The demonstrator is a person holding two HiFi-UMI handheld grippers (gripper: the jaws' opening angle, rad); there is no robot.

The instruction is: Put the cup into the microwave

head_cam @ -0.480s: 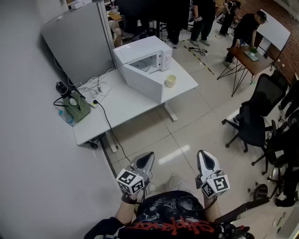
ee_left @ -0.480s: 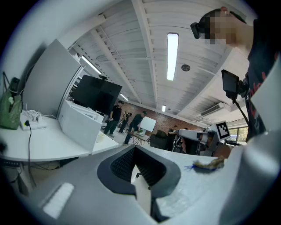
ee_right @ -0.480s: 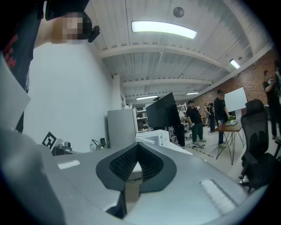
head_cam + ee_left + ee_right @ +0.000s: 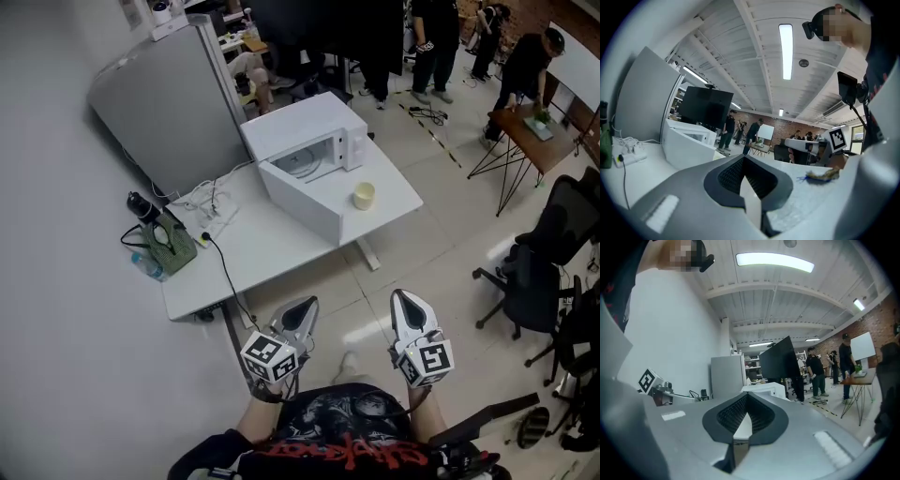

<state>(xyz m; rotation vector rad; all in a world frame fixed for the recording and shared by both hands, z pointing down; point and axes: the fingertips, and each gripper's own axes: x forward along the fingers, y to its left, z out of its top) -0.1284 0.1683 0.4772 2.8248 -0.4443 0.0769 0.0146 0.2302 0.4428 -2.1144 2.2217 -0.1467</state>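
While the cup (image 4: 364,196) sits untouched on the worktop (image 4: 272,246), nothing of the task is done yet. In the head view it stands at about 4 o'clock from the microwave (image 4: 300,127), near the worktop's front corner and apart from the oven. The microwave seems to stand open, though the steep angle makes that hard to confirm. Both tools are low in the picture, well apart from the worktop. The left hand-held gripper (image 4: 302,309) is at about 7 o'clock from the cup and the right hand-held gripper (image 4: 404,302) at about 5 o'clock. Each has its jaws together with nothing between them. Everything is left to do, as I judge it: approach, open the jaws, take the cup and set it inside.
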